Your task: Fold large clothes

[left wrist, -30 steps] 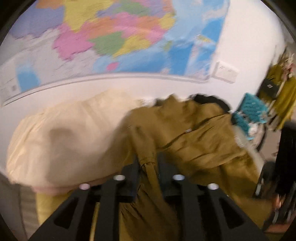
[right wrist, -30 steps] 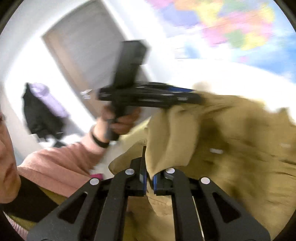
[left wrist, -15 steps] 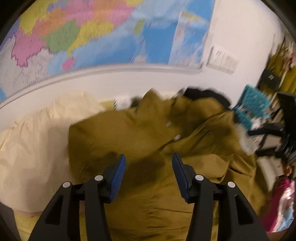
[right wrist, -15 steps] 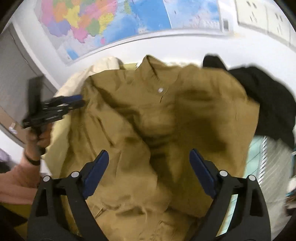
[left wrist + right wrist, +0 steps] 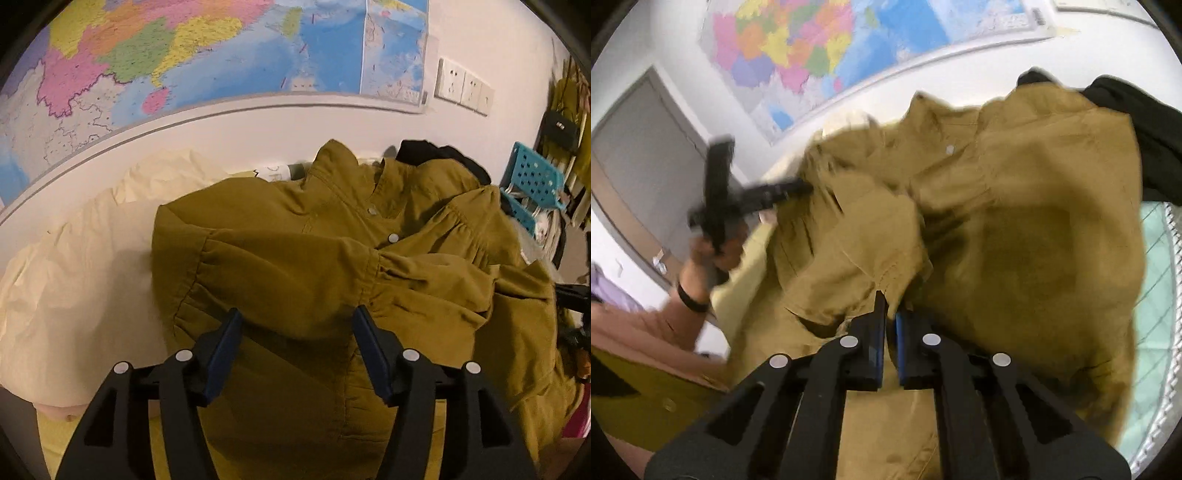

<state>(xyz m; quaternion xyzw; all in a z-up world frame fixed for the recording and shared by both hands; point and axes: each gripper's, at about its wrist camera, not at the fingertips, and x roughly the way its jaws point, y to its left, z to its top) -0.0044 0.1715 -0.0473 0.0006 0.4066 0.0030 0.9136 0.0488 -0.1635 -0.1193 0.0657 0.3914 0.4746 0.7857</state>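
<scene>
A large olive shirt (image 5: 332, 258) with snap buttons lies crumpled, collar toward the wall. My left gripper (image 5: 297, 314) hovers just over its near sleeve. Its jaws are opening, and the blue pads stand apart without pressing the cloth below them. In the right wrist view the olive shirt (image 5: 1034, 221) fills the middle. My right gripper (image 5: 891, 306) is shut on a fold at the edge of its sleeve. The left gripper (image 5: 801, 189) shows there at the left, blurred, held by a hand and pointing at the shirt's far side.
A cream cloth (image 5: 74, 277) lies left of the shirt and a black garment (image 5: 436, 155) behind its collar. A blue perforated basket (image 5: 535, 181) stands at the right. A map (image 5: 221, 55) covers the wall. A mint checked sheet (image 5: 1156, 277) lies right of the shirt. A pink sleeve (image 5: 635, 325) shows at the left.
The left gripper let go of the shirt and its jaws spread wider. The right gripper opened wide, then shut on a sleeve fold. Both came down toward the shirt, which now lies lower.
</scene>
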